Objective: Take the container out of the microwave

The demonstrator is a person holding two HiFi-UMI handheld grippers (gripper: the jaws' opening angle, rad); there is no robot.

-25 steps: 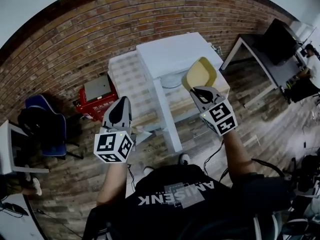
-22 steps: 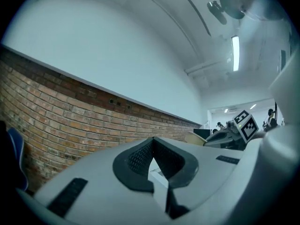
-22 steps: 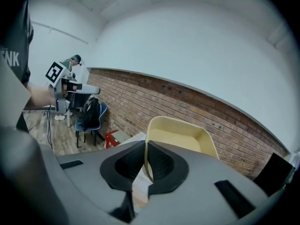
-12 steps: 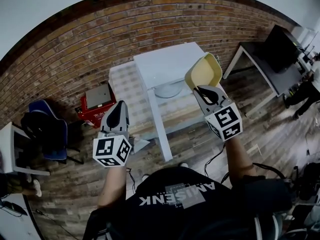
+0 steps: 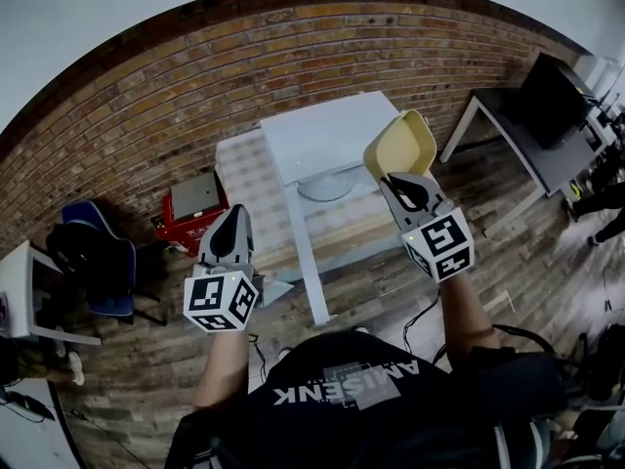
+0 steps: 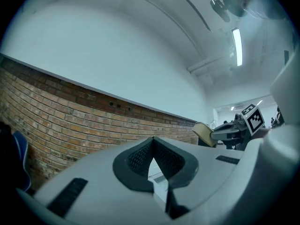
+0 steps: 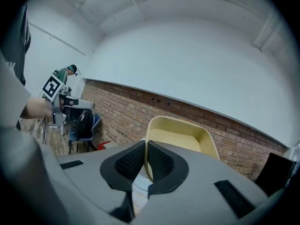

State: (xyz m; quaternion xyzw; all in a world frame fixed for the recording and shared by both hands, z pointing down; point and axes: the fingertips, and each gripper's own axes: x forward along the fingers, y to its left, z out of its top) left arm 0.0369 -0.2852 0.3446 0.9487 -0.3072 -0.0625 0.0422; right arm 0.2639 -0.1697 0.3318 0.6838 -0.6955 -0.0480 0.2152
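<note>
1. The pale yellow, square-cornered plastic container [image 5: 400, 145] is held in the air, tipped on edge, just beside the right front corner of the white box-shaped microwave [image 5: 327, 125] and clear of its cavity.
2. The right gripper [image 5: 398, 178] is clenched on the container: in the right gripper view one thin side wall is pinched between the dark pads [image 7: 129, 163].
3. The left gripper [image 5: 230, 234] is held lower, to the left and well apart from the container, its jaws brought together with nothing between them.
4. The removal itself is judged done. A place to set the container down is yet to be found, and the white microwave door [image 5: 305, 252] stands open.
5. The microwave is carried on a pale chequered worktop [image 5: 249, 174], and a round glass turntable [image 5: 325, 186] is seen bare inside it.
6. Behind stands a red brick wall [image 5: 146, 86]. On the wood-plank floor [image 5: 127, 360] a red box [image 5: 190, 203] and a blue chair [image 5: 98, 252] are seen.
</note>
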